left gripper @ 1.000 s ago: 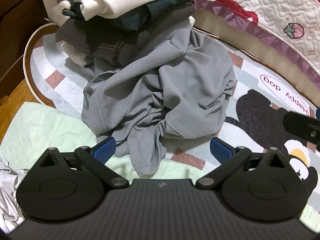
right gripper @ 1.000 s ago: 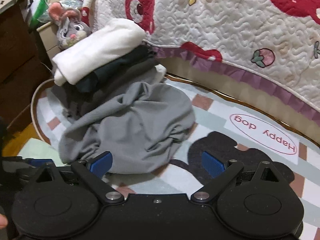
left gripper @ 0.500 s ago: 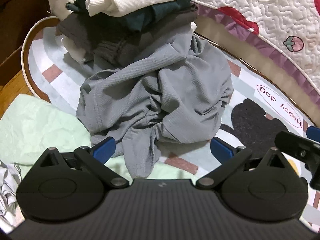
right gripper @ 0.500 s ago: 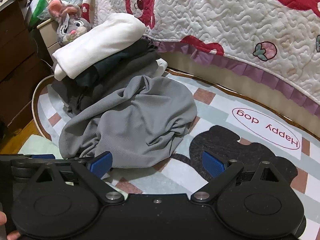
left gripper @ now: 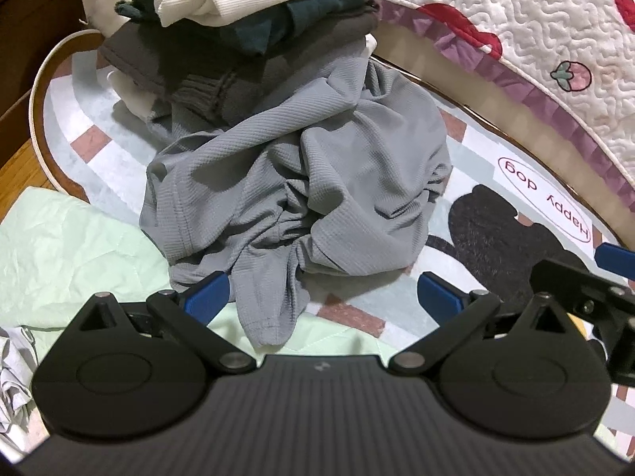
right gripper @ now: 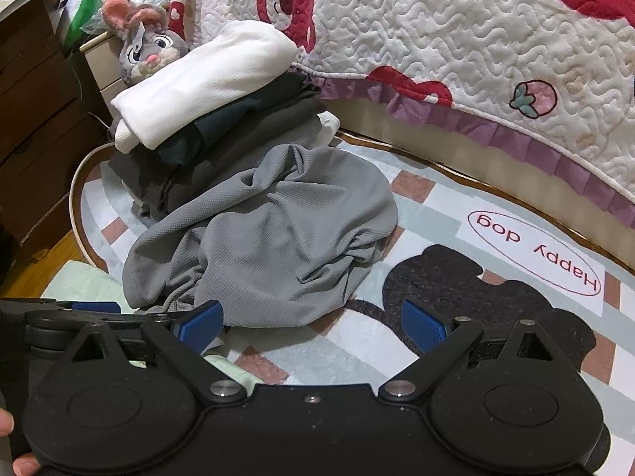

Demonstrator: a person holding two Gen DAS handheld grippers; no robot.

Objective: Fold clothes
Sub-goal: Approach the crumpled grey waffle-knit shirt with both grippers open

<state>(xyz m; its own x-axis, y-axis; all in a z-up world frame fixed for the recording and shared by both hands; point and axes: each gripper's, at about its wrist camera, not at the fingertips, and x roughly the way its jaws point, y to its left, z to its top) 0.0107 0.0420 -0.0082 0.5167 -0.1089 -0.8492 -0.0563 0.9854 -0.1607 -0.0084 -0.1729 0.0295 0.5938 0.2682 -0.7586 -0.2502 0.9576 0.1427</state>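
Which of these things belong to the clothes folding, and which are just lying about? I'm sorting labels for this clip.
Job:
crumpled grey garment
stack of folded clothes
left gripper, open
right gripper, open

Lying about:
plush rabbit
quilted bedspread
"Happy dog" rug
pale green cloth

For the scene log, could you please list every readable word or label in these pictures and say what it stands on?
"Happy dog": red letters in a red oval on the rug, upside down in both views.
Tag on the plush toy: too small to read.
No other readable text.
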